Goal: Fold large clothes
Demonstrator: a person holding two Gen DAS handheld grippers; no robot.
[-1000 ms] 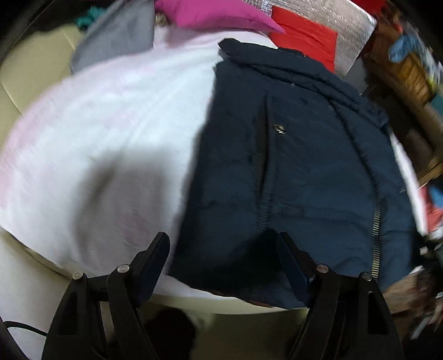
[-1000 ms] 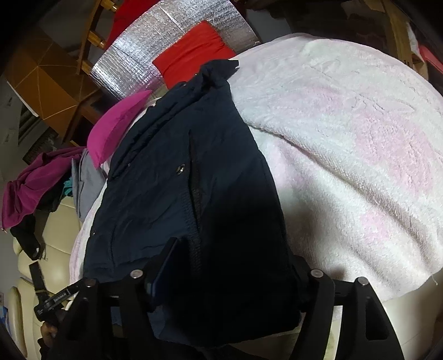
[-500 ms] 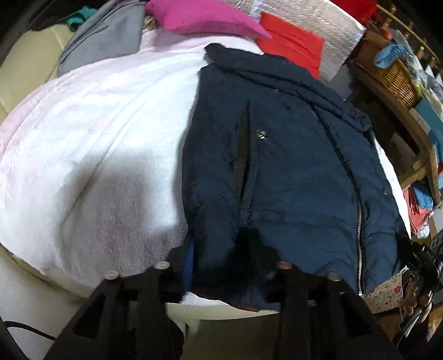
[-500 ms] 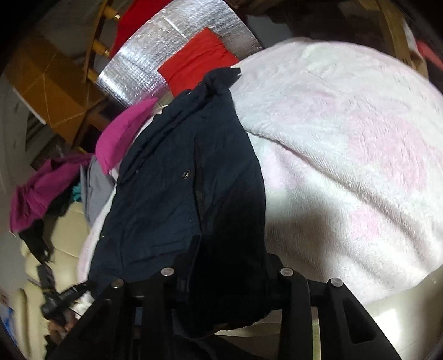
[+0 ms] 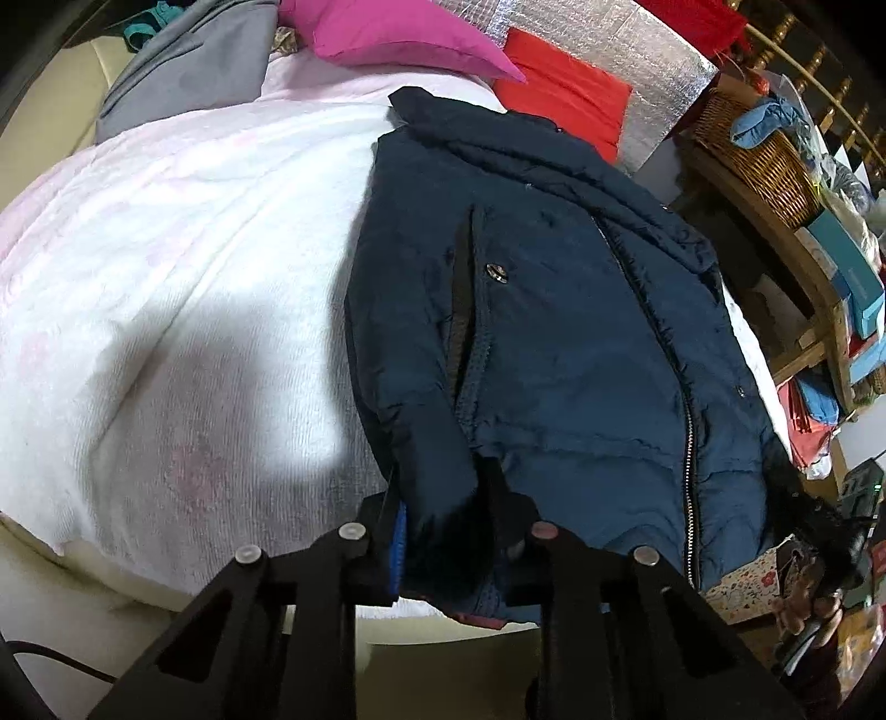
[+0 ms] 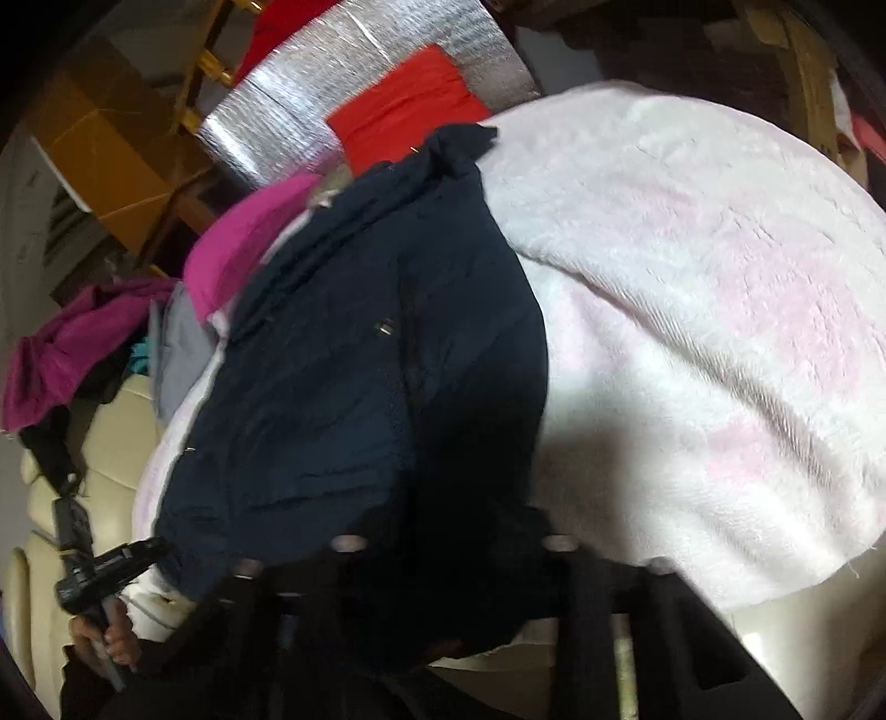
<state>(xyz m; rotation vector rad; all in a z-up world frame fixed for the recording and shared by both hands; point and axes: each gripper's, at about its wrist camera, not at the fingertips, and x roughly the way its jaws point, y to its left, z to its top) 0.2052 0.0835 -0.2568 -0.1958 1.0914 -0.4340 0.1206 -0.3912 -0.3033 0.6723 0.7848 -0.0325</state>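
Observation:
A dark navy padded jacket (image 5: 554,310) lies front up on a white and pink blanket (image 5: 183,266), collar at the far end, zipper running down its right half. My left gripper (image 5: 443,498) is shut on the jacket's near left hem corner. In the right wrist view the same jacket (image 6: 354,387) lies on the blanket (image 6: 692,332), and my right gripper (image 6: 448,531) is shut on its near right hem corner; the fingertips are buried in dark cloth. The left gripper also shows in the right wrist view (image 6: 99,576), held by a hand.
A magenta cushion (image 5: 398,33), a red cushion (image 5: 565,94) and a silver foil panel (image 5: 626,50) lie beyond the collar. A grey garment (image 5: 188,72) sits far left. A wooden shelf with a wicker basket (image 5: 758,144) stands at right. The cream sofa edge (image 5: 66,598) is below.
Both grippers have closed from open onto the jacket's near hem corners. The hem bunches up between the fingers and is drawn slightly toward me.

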